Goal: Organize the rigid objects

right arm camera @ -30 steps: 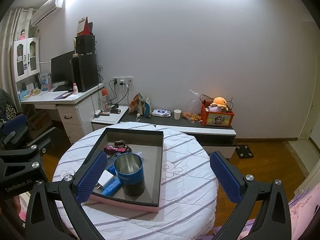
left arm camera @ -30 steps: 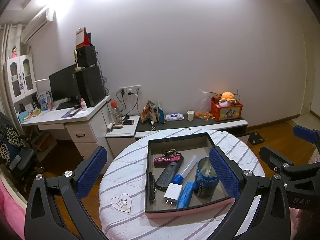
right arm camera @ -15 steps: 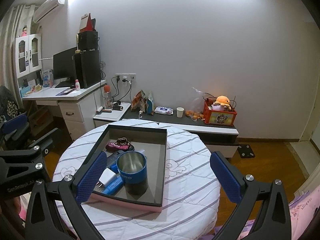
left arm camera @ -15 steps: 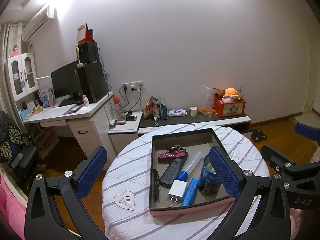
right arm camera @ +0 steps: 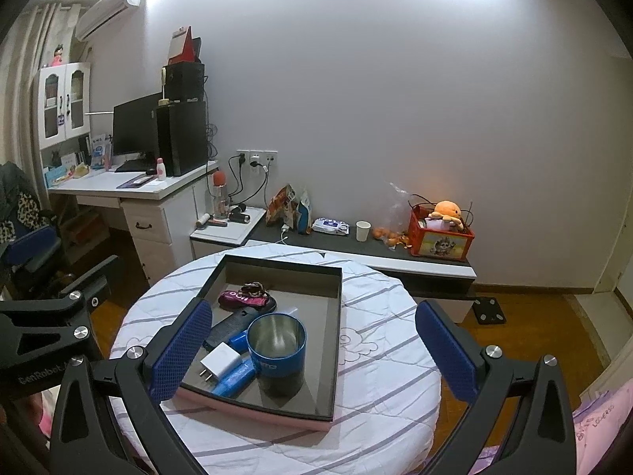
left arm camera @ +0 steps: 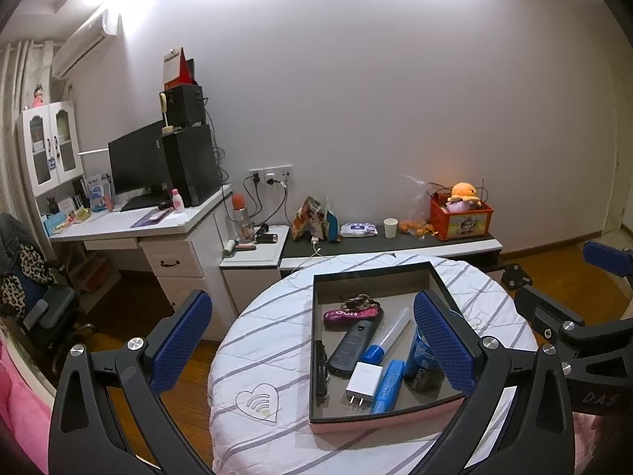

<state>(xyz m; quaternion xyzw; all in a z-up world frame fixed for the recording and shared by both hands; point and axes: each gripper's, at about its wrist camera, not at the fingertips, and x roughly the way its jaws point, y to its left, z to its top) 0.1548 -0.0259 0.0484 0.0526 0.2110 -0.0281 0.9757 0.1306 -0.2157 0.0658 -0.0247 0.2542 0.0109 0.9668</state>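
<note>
- Left gripper point(left arm camera: 312, 346) and right gripper point(right arm camera: 310, 346): jaws wide open, holding nothing, above the desk point(right arm camera: 379, 360).
- Tray point(right arm camera: 334, 340) on desk holds cup point(right arm camera: 277, 352), charger point(right arm camera: 218, 360), other bits.

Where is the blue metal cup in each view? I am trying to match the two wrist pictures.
Left wrist view: the cup stands in the tray's near right part, half hidden behind the left tool's right finger.
Right wrist view: the cup stands lower centre, in full sight, in the tray's near part.
Shared landmark: the white plug lies just left of the cup in both.
</note>
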